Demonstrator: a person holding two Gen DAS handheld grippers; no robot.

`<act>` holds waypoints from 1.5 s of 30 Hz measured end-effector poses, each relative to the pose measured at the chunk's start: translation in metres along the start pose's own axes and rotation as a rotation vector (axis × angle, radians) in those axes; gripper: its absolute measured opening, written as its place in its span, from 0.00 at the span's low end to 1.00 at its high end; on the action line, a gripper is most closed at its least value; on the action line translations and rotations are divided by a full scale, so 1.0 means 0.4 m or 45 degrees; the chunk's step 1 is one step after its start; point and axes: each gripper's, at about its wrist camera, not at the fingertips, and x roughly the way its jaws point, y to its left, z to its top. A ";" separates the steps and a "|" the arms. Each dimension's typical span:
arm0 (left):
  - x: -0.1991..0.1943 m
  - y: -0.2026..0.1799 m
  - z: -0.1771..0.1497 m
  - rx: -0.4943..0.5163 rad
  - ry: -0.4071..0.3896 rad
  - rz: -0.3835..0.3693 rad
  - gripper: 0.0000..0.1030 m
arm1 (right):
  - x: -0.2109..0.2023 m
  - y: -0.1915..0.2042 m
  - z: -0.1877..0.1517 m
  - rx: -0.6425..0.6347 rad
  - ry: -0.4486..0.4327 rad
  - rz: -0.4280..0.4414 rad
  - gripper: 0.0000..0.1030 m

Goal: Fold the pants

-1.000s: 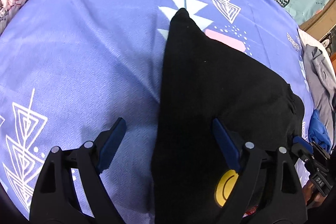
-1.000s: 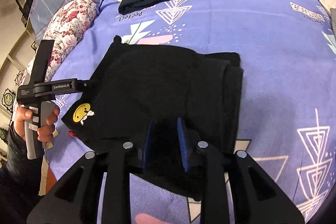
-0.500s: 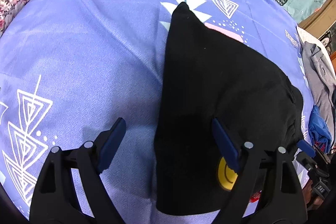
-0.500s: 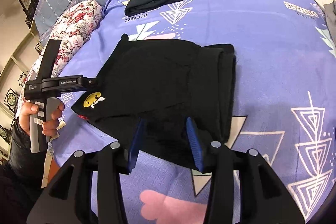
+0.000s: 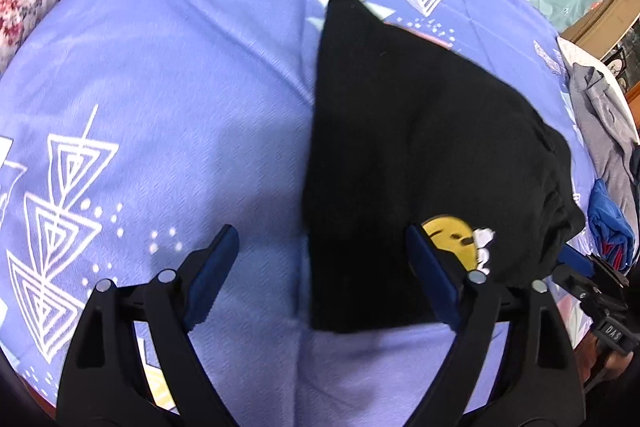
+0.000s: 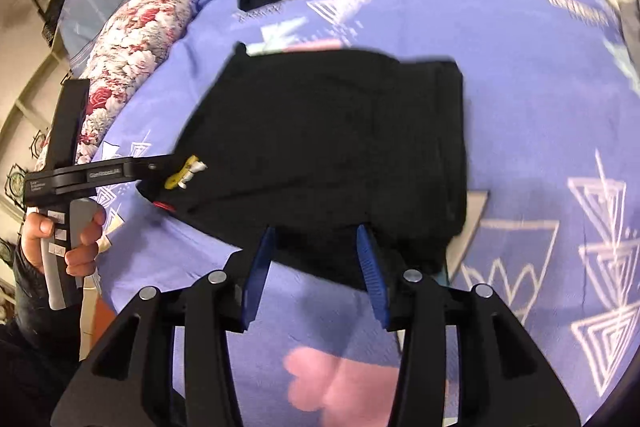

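Black folded fleece pants (image 6: 336,139) with a yellow smiley patch (image 5: 452,239) lie on the lilac printed bedsheet (image 5: 180,87) reading "perfect". Left gripper (image 5: 320,275) gapes wide over their edge, empty; right gripper (image 6: 316,259), half-spread, holds nothing.

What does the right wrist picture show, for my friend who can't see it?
Black pants, folded into a flat block with a small yellow patch, lie on a purple patterned bedsheet. The right hand-held gripper hovers open at their near edge, while a hand holds the left hand-held gripper beside the patch.
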 end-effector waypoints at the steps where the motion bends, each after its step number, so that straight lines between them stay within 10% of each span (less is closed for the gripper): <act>1: -0.001 0.004 -0.002 0.005 -0.002 -0.001 0.86 | -0.003 -0.009 -0.007 0.010 0.003 0.006 0.43; 13: -0.047 0.016 0.088 -0.017 -0.007 -0.106 0.86 | -0.100 -0.124 0.040 0.192 -0.155 0.032 0.63; 25: 0.097 -0.031 0.176 0.051 0.176 -0.280 0.89 | 0.046 -0.228 0.107 0.388 0.034 0.169 0.63; 33: 0.140 -0.101 0.231 0.174 0.213 -0.341 0.82 | 0.108 -0.180 0.175 0.251 0.020 0.201 0.87; 39: 0.133 -0.111 0.233 0.181 0.176 -0.289 0.51 | 0.134 -0.139 0.195 0.135 0.017 0.085 0.41; 45: 0.048 -0.118 0.215 0.214 0.073 -0.247 0.13 | 0.079 -0.096 0.209 0.079 -0.055 0.160 0.30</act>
